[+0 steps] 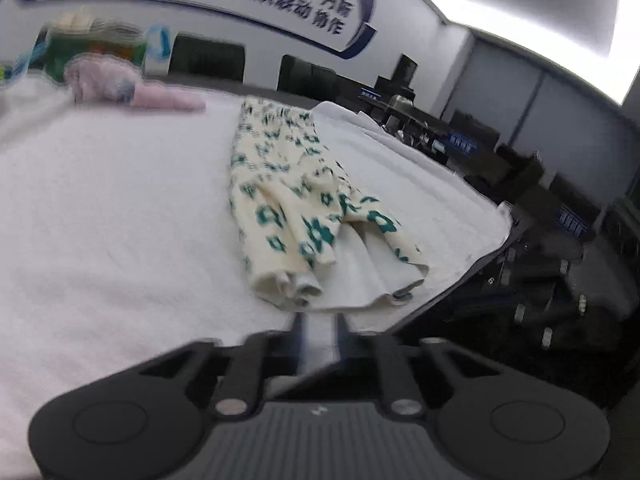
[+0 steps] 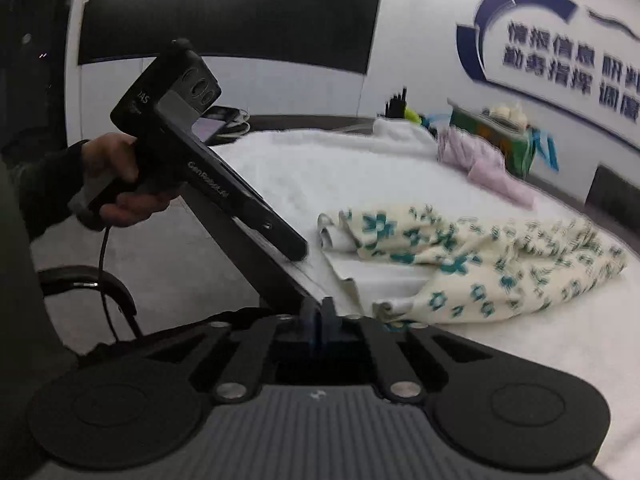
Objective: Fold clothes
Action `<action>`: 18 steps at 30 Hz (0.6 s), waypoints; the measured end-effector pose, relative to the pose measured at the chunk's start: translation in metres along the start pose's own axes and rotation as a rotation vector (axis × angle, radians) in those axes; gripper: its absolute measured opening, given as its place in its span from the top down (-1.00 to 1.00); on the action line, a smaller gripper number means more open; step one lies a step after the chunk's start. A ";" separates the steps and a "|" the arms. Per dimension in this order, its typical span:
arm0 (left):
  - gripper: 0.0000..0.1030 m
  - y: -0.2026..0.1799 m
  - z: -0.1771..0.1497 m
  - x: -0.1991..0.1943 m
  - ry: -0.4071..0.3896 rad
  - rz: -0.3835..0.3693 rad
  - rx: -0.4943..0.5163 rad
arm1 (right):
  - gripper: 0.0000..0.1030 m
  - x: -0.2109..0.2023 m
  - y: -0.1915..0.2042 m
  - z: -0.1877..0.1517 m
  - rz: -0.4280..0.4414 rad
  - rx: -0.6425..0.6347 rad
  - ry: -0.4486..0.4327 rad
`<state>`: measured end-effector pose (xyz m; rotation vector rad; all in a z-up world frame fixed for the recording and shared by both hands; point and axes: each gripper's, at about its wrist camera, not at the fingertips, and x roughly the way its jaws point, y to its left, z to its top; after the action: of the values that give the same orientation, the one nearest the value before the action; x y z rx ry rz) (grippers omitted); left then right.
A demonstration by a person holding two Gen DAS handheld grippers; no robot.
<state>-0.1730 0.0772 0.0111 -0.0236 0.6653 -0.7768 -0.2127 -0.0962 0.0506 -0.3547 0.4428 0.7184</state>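
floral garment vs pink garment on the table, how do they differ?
Pattern: the floral garment is cream with green flower prints; the pink garment is plain pale pink.
Pose: the floral garment lies stretched out along the white cover; the pink garment is bunched in a heap.
Place: the floral garment lies near the table's front edge by both grippers; the pink garment sits at the far side.
Both rest on the white cover.

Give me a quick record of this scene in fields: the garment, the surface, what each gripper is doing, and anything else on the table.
garment: cream floral garment, teal print, crumpled, partly folded, near the table edge
surface: white towel cover over the table
left gripper: fingers close together at the garment's hem; grip unclear
right gripper: fingers nearly together at the cover's edge; grip unclear
other items: pink clothes at the far side; green box behind them
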 end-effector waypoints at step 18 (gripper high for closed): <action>0.23 -0.006 0.028 0.055 0.116 -0.125 0.637 | -0.13 0.056 -0.023 -0.005 -0.084 -0.066 0.026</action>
<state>-0.1319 0.0309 0.0047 0.5678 0.5039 -1.0886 -0.1607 -0.0834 0.0222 -0.4422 0.4268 0.6486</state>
